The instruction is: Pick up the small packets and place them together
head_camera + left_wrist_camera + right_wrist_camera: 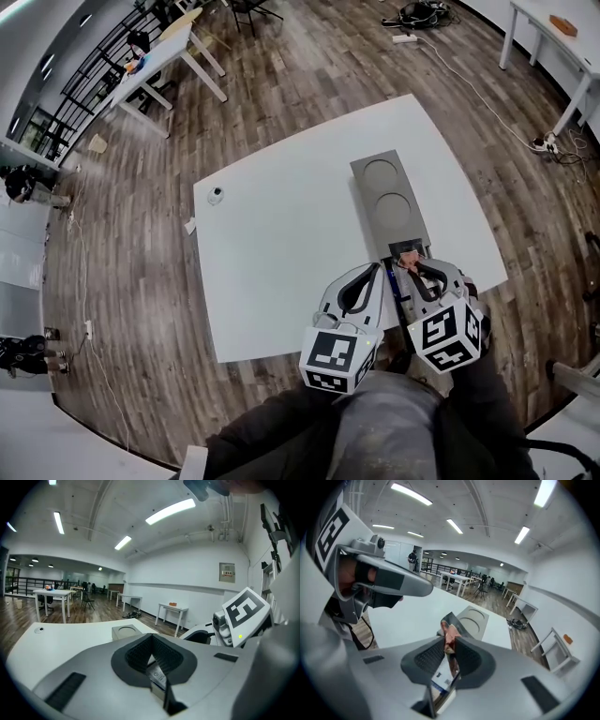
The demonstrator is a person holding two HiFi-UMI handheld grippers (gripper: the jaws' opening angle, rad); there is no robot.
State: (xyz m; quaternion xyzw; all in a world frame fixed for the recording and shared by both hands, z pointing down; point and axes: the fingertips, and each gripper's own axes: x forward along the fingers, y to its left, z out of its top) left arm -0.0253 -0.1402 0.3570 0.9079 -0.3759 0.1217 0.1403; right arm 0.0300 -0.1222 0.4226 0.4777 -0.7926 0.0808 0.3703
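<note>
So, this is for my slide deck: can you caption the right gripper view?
Right claw shut on a small packet above the white table, grey tray beyond.

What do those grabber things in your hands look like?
Both are smooth grey shells. The left gripper and right gripper have black ribbed pads at the jaws. Each carries a white cube with black square markers. The person's sleeves are dark.
</note>
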